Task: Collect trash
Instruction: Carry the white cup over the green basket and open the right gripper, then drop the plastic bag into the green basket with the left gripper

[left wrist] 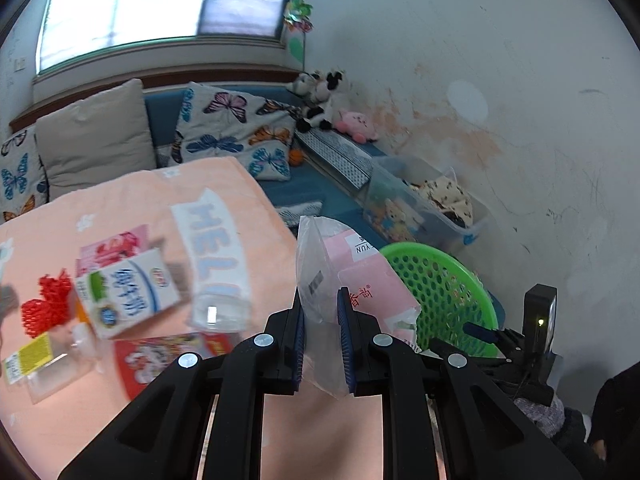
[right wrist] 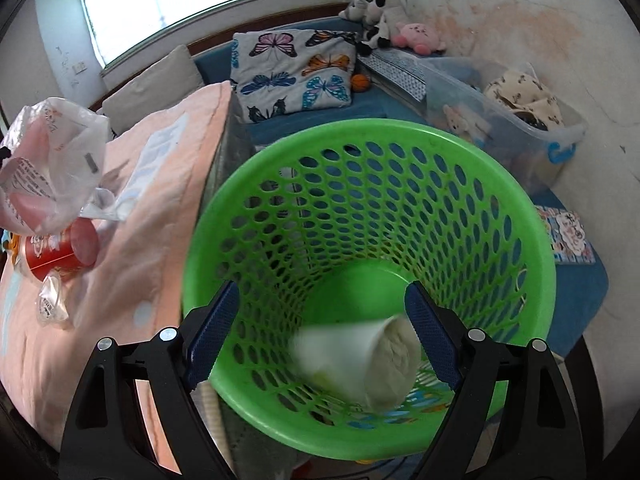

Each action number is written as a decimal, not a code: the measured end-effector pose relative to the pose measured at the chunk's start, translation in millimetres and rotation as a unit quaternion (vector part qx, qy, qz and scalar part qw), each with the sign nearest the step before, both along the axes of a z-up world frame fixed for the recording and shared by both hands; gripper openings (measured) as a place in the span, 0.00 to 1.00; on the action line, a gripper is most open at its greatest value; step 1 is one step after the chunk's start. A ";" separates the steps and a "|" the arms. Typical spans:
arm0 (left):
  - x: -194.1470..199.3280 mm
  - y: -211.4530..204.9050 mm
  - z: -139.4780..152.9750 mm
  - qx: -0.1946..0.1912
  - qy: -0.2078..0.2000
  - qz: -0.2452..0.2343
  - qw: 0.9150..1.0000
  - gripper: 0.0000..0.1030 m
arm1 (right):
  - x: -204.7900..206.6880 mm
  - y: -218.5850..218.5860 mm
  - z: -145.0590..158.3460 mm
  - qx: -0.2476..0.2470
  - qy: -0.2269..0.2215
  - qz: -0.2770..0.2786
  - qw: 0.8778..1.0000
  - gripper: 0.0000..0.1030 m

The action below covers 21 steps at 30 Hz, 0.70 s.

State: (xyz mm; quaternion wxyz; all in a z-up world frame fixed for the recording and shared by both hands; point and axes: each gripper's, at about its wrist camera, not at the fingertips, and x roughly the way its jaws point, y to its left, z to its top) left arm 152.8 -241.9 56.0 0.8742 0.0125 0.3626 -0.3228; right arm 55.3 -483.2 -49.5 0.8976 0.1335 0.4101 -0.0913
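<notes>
Left claw (left wrist: 321,312) clamped on a crinkled clear plastic bag with pink packaging inside (left wrist: 340,264), blue ribbed pads pinching the film from both sides, bag raised clear of the peach towel-covered surface (left wrist: 132,200). Behind and to the right of the bag, rim of the green perforated plastic basket (left wrist: 444,280), with the right claw's black body and a small lit indicator just beyond it. On the surface to the left, blurred: a white milk carton with blue lettering (left wrist: 128,292), a red knitted or mesh bundle (left wrist: 46,304) beside it, a pink-and-red wrapper (left wrist: 114,248) behind, a clear packet with a yellow label (left wrist: 36,360) nearer the camera, and a red printed packet (left wrist: 168,352) under the carton's near end.

Right claw (right wrist: 322,332) spread wide, gripping nothing, poised over the mouth of the green basket (right wrist: 500,208). Between and below its fingers, a blurred white paper cup stuffed with crumpled white tissue (right wrist: 360,360), inside the basket; whether resting or mid-air cannot be told. To the left, the same held bag (right wrist: 52,160) above the peach surface (right wrist: 160,200), a red cylindrical can lying on its side (right wrist: 60,252) below it, a crumpled clear wrapper (right wrist: 50,300) closer in. Beyond: butterfly-print cushion (right wrist: 292,72), plush toys (right wrist: 384,12), clear storage bin (right wrist: 520,120)
</notes>
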 end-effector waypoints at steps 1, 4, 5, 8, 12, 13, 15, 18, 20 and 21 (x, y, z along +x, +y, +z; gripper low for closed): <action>0.8 -7.5 -3.3 0.001 0.005 -0.003 1.000 0.15 | -1.2 -0.4 0.0 0.001 -0.002 0.000 1.000 0.84; 2.1 -24.1 -10.4 0.004 0.015 -0.011 1.000 0.15 | -7.9 -2.4 3.4 -0.004 -0.005 -0.002 1.000 0.84; 2.1 -32.3 -14.7 0.006 0.020 -0.016 1.000 0.15 | -10.8 -2.7 5.2 -0.008 -0.006 -0.003 1.000 0.84; 1.2 -51.4 -23.7 0.014 0.026 -0.028 0.999 0.15 | -23.6 -3.8 13.7 -0.029 -0.012 -0.009 0.999 0.84; 1.2 -74.5 -35.9 0.022 0.040 -0.040 0.998 0.15 | -41.2 -8.1 22.9 -0.055 -0.021 -0.018 0.998 0.84; 0.9 -81.7 -40.4 0.026 0.044 -0.043 0.998 0.15 | -45.1 -8.6 24.3 -0.059 -0.024 -0.020 0.998 0.84; -0.7 -90.6 -45.8 0.029 0.050 -0.049 0.997 0.15 | -52.2 -11.4 26.4 -0.063 -0.027 -0.024 0.997 0.84; -2.6 -105.0 -56.6 0.039 0.061 -0.060 0.996 0.17 | -64.0 -16.4 27.1 -0.059 -0.030 -0.033 0.997 0.84; -4.2 -112.5 -62.5 0.046 0.065 -0.065 0.995 0.19 | -69.9 -21.1 26.7 -0.054 -0.032 -0.040 0.997 0.84; -4.5 -114.5 -65.3 0.049 0.067 -0.065 0.994 0.23 | -71.1 -22.6 27.0 -0.052 -0.032 -0.043 0.997 0.84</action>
